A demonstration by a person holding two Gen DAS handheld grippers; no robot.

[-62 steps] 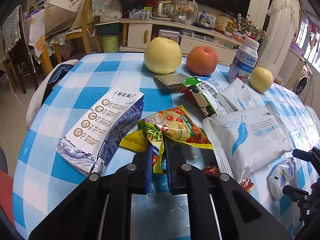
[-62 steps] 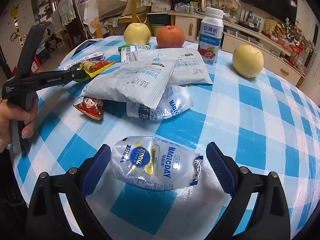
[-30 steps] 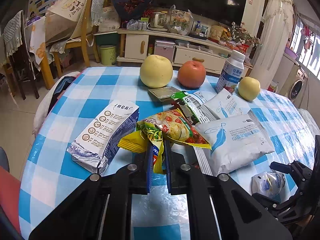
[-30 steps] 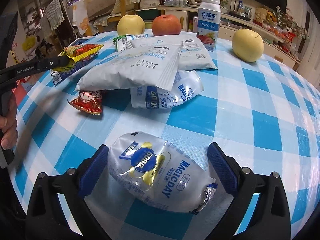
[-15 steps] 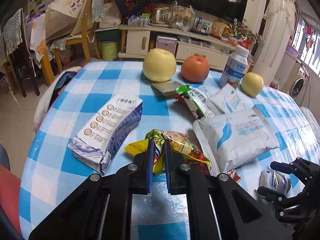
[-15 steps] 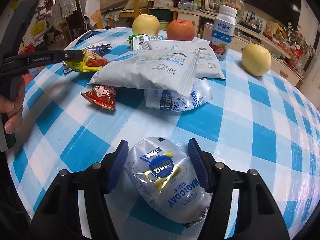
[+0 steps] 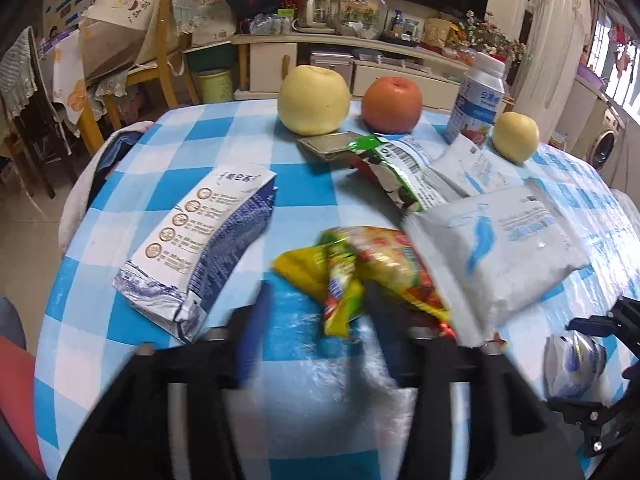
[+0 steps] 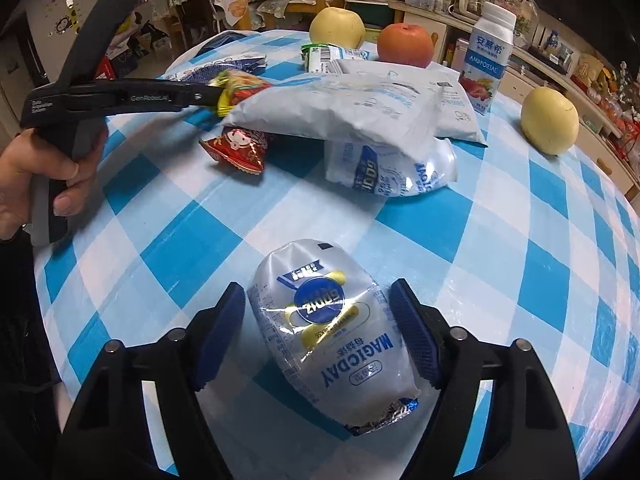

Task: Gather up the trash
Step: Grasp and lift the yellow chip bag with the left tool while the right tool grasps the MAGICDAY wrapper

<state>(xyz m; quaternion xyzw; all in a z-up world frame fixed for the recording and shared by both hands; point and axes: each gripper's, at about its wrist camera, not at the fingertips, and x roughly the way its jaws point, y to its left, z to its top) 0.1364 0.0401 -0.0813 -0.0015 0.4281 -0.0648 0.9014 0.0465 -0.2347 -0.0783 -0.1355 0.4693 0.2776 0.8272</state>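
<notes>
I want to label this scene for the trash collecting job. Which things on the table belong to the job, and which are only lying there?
For the job:
- yellow snack wrapper
- clear MAGICDAY wrapper
- second MAGICDAY wrapper
- red snack packet
- flattened milk carton
- green wrapper

Only lying there:
- two yellow apples
- red apple
- yogurt bottle

On the checked worktop (image 8: pixel 520 240): two yellow pears (image 7: pixel 313 101) (image 7: pixel 515 136), one red apple (image 7: pixel 392 105), one yogurt bottle (image 8: pixel 489 58), one milk carton (image 7: pixel 200 240), two Magicday pouches (image 8: pixel 340 328) (image 8: pixel 392 168).
</notes>
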